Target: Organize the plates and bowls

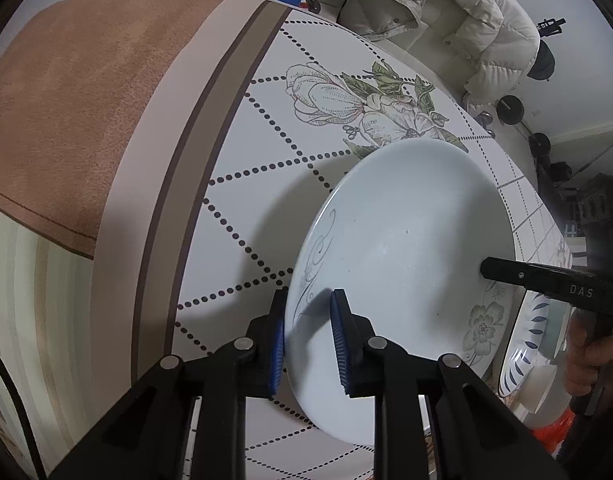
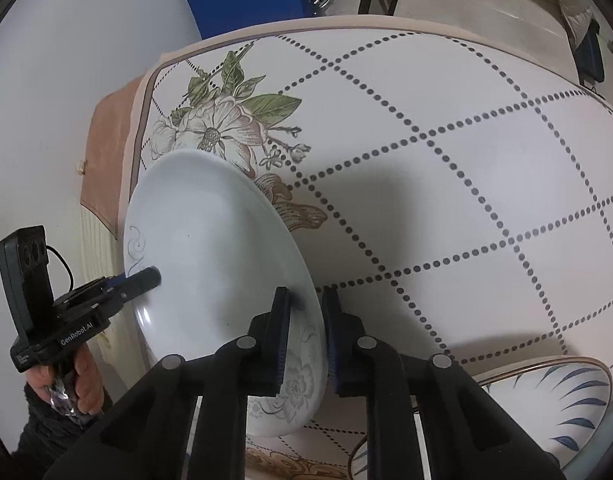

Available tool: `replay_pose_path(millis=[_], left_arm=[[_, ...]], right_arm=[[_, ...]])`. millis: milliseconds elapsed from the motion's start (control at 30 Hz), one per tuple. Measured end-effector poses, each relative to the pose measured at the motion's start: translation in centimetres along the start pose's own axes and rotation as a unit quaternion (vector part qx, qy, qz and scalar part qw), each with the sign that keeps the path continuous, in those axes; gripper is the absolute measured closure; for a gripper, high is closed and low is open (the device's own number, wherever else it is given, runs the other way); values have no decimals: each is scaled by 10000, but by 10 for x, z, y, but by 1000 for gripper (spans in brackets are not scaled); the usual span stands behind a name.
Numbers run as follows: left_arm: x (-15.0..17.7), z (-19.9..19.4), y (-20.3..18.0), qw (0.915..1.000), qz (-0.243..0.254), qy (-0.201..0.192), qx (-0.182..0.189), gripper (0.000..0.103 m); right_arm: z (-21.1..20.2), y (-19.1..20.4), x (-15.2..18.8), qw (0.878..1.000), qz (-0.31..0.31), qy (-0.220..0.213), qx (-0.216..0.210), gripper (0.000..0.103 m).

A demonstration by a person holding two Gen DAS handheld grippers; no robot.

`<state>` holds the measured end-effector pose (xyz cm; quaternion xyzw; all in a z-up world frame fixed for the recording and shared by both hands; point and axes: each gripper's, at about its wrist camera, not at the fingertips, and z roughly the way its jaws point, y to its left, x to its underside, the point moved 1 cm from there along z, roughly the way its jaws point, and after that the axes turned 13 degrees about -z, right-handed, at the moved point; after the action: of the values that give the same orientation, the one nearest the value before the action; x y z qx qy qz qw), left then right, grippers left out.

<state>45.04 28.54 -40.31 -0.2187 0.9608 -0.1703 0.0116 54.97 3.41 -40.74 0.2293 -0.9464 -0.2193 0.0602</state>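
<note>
A white deep plate (image 1: 406, 248) with a grey scroll and flower print hangs over the patterned tablecloth, gripped at two opposite edges. My left gripper (image 1: 309, 296) is shut on its near rim, one blue pad under the edge and one inside the dish. In the right wrist view the same plate (image 2: 210, 248) has my right gripper (image 2: 306, 294) shut on its right rim. Each view also shows the other gripper on the far edge: the right gripper (image 1: 491, 270) and the left gripper (image 2: 148, 276), each held by a hand.
A white bowl with blue leaf marks (image 2: 558, 396) sits at the near right of the table, also seen as the leaf-marked bowl (image 1: 520, 344) behind the plate. The tablecloth (image 2: 446, 184) has dotted diamonds and flower prints. A padded jacket (image 1: 458, 12) lies on a seat beyond the table.
</note>
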Motion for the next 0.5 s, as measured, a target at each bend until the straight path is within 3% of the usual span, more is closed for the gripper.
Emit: replay_pose_path(millis=[500], left_arm=[[23,-35,-10,9996,202,-113,-130,86]], right_arm=[[-24,13,24,9998,85,-107,-145,86]])
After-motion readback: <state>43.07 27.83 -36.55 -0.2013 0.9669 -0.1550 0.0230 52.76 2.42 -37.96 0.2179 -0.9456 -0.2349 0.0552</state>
